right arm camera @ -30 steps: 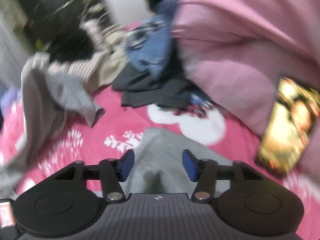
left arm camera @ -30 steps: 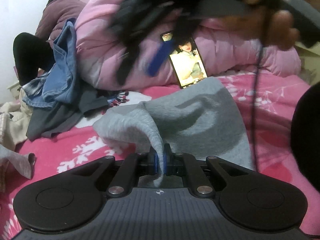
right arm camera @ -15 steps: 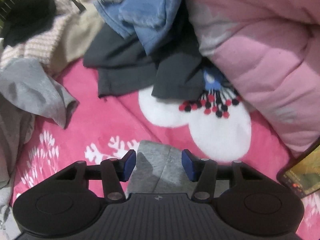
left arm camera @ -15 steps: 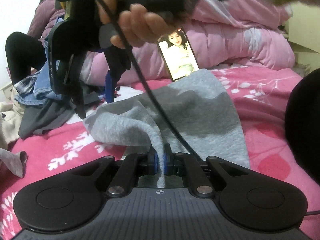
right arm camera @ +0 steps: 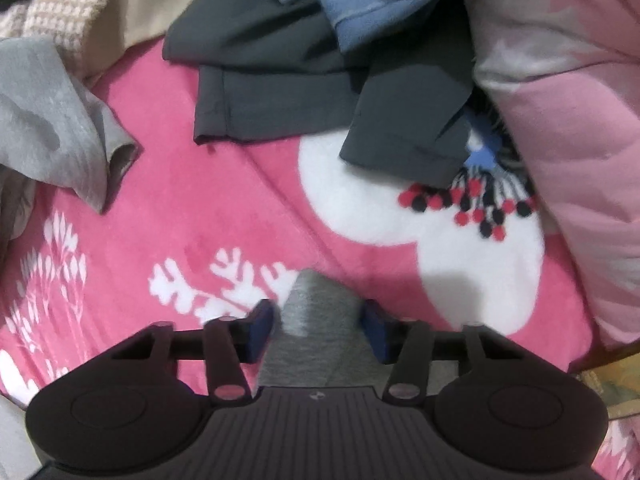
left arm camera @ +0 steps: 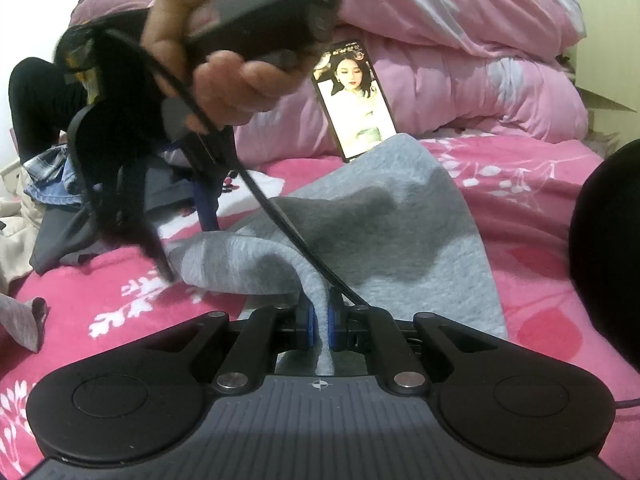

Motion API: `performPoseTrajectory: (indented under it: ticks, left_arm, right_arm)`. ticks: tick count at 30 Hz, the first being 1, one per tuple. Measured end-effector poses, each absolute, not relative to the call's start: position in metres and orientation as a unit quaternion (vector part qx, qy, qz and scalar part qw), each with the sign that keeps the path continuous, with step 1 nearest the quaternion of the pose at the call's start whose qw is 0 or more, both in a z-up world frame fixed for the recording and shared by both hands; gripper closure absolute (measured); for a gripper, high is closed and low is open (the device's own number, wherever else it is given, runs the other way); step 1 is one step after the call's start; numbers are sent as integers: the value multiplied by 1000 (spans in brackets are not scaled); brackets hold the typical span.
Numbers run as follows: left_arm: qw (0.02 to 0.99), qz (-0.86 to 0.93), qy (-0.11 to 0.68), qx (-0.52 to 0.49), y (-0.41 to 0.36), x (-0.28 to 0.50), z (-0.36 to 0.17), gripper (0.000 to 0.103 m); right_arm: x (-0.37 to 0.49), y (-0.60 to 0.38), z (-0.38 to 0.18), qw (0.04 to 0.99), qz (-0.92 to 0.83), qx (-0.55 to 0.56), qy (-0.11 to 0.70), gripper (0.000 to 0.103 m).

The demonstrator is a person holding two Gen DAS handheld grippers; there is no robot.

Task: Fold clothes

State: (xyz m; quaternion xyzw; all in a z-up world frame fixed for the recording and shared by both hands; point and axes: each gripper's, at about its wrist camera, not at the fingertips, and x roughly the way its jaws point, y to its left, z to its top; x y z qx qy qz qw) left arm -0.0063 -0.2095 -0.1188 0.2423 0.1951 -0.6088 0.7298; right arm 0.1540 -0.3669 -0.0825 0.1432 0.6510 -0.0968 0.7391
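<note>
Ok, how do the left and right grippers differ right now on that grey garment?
The left gripper is shut, pinching a fold of the grey garment; the right gripper is open, a corner lying loose between its fingers. Left lifts the cloth into a ridge; right lifts nothing. Both have blue pads.

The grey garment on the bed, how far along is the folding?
Done: the grey garment lies partly spread on the pink blanket; no finished fold shows. In hand: the left hand-held gripper is shut on a pinched edge, while the right hand-held gripper is open around another corner. Left: the fold itself, plus the unfolded pile behind, dark trousers and blue denim.
</note>
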Motion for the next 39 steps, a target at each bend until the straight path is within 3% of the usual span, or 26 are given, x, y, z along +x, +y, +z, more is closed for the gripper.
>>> performPoseTrajectory:
  ticks: [2, 3, 10, 17, 19, 20, 23, 32, 35, 39]
  left_arm:
    - [735, -607, 193, 234, -207, -5, -116, 98]
    - [737, -606, 194, 226, -206, -3, -114, 98]
    - [763, -577, 270, 110, -201, 53, -90, 98]
    - [757, -527, 381, 70, -217, 108, -98, 98]
    - [749, -525, 399, 67, -218, 112, -103, 96]
    - [745, -525, 406, 65, -218, 114, -106, 90]
    - [738, -523, 425, 38, -216, 122, -112, 80]
    - [771, -473, 425, -42, -212, 145, -116, 80]
    - [787, -449, 417, -67, -209, 152, -115, 80]
    - [808, -445, 380, -76, -206, 148, -95, 79]
  right_arm:
    - [141, -378, -71, 758, -103, 160, 624, 88]
    - [132, -385, -63, 770, -110, 173, 604, 90]
    - [74, -412, 5, 869, -180, 155, 434, 90]
    - [88, -421, -21, 898, -208, 136, 364, 90]
    - [95, -422, -36, 906, -198, 132, 350, 86]
    - [98, -422, -41, 911, -194, 123, 342, 82]
    - [98, -427, -41, 922, -203, 111, 310, 58]
    - [-13, -465, 33, 930, -180, 247, 203, 58]
    - [-67, -485, 37, 908, -202, 305, 205, 58]
    - [-119, -506, 0, 848, -228, 404, 256, 57]
